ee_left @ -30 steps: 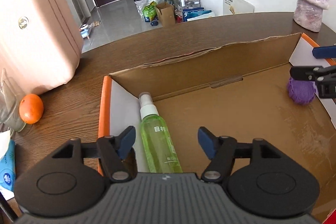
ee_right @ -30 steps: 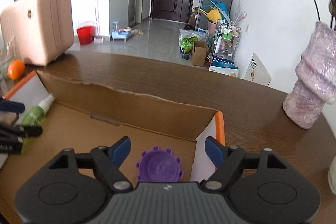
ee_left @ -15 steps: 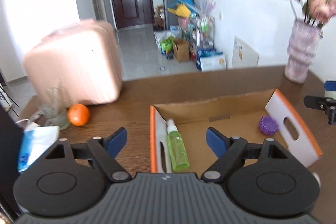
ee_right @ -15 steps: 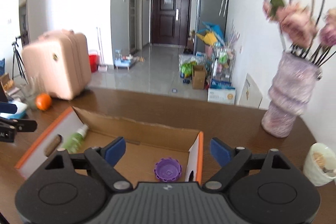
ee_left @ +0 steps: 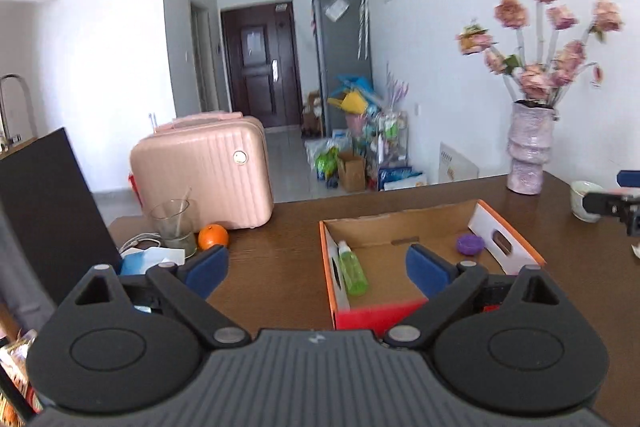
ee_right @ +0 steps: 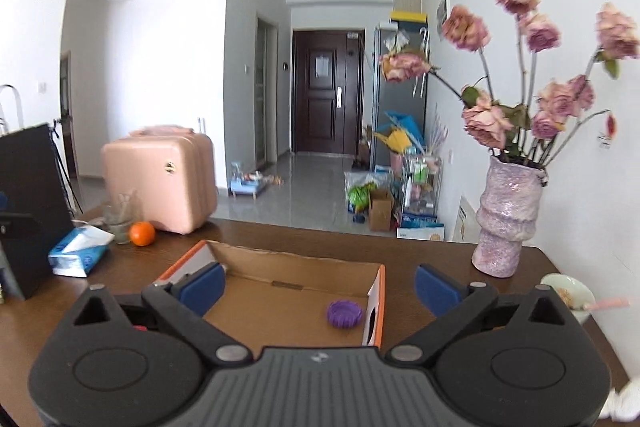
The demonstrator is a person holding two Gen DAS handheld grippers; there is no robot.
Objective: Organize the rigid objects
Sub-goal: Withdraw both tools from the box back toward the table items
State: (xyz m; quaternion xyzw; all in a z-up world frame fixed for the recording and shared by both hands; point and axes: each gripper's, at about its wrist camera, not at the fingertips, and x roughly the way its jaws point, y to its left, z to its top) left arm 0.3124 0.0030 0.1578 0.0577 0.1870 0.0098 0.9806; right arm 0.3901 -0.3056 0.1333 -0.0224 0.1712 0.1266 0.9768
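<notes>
A: Status of the left gripper (ee_left: 316,263)?

B: Jaws spread wide, nothing between the blue pads. They have just been opening further. A second ago this gripper sat low inside the cardboard box (ee_left: 400,227), straddling the green spray bottle (ee_left: 352,269); it is now pulled back and raised, with the whole box ahead of it.

A: And the right gripper (ee_right: 318,287)?

B: Same condition: jaws fully apart, empty, and just opened wider. Earlier it hovered directly over the purple cap (ee_right: 345,313); the cap now lies on the box floor ahead of the fingers, clear of both pads.

A: Location of the task items?

B: Spray bottle lies flat along the box's left wall, nozzle pointing away from the camera. Purple cap rests near the right end wall, just beside the handle cut-out (both items well apart from each other). Neither has shifted inside the box since the earlier frames.

A: Surroundings?

B: The box sits on the brown table (ee_left: 280,227). Left of it: an orange (ee_left: 213,237), a glass cup (ee_left: 174,227), a tissue pack (ee_right: 78,253) and a pink suitcase (ee_left: 204,167). Right of it: a lilac vase (ee_right: 506,219) with flowers and a small bowl (ee_right: 568,293)
</notes>
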